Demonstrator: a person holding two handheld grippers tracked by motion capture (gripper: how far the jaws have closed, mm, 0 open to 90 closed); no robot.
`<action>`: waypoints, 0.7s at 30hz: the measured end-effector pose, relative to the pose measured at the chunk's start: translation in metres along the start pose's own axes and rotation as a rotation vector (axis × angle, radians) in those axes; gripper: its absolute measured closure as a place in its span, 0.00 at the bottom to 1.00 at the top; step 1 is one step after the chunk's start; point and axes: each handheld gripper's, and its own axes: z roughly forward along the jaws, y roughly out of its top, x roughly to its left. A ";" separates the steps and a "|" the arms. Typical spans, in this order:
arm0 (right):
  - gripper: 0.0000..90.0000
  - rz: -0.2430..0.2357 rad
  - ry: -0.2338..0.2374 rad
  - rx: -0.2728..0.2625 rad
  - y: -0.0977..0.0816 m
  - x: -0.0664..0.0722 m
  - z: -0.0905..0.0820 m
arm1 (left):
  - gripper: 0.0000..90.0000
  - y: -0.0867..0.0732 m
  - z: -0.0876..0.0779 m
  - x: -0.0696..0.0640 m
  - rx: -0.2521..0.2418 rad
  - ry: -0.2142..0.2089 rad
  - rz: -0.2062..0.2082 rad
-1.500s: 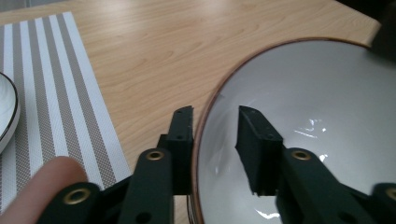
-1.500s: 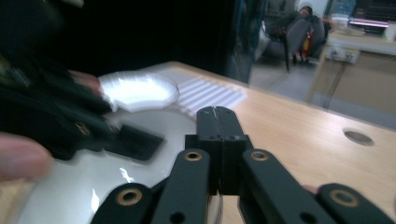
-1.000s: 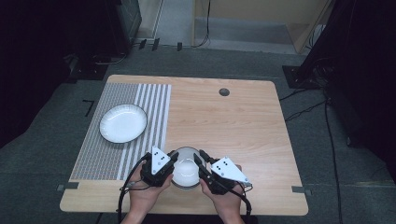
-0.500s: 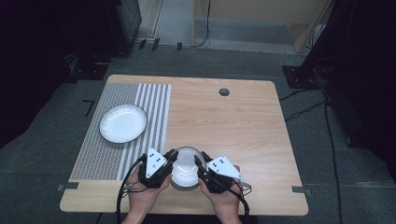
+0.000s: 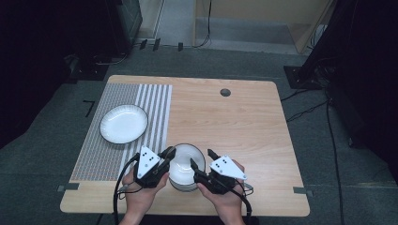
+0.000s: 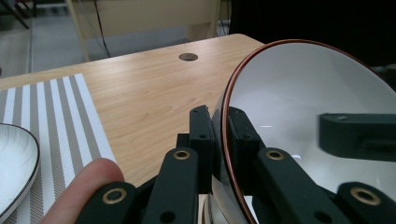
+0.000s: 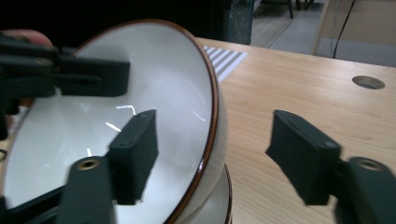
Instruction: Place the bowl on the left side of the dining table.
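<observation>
White bowl (image 6: 303,93) | left gripper (image 6: 217,135) fingers clamp rim | right gripper (image 7: 219,154) fingers just spreading, astride rim

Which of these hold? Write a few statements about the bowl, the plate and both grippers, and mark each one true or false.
1. The left gripper is shut on the rim of the white bowl. True.
2. The right gripper is clamped on the bowl as well. False: its jaws have just been opening and straddle the rim, one inside and one outside, without pressing on it.
3. The white plate lies on the striped placemat. True.
4. The bowl sits flat on the placemat. False: it is tilted above a second bowl, over the bare wood of the table.
</observation>
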 end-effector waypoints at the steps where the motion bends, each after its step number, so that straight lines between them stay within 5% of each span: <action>1: 0.29 0.006 -0.003 -0.008 0.002 0.000 -0.002 | 0.92 0.000 0.000 0.001 -0.001 0.002 -0.009; 14: 0.20 0.041 0.002 -0.035 0.019 -0.012 -0.027 | 0.92 0.004 -0.009 0.021 -0.026 0.023 -0.075; 21: 0.20 0.042 -0.039 -0.037 0.015 -0.027 -0.037 | 0.92 0.008 -0.015 0.032 -0.044 0.045 -0.096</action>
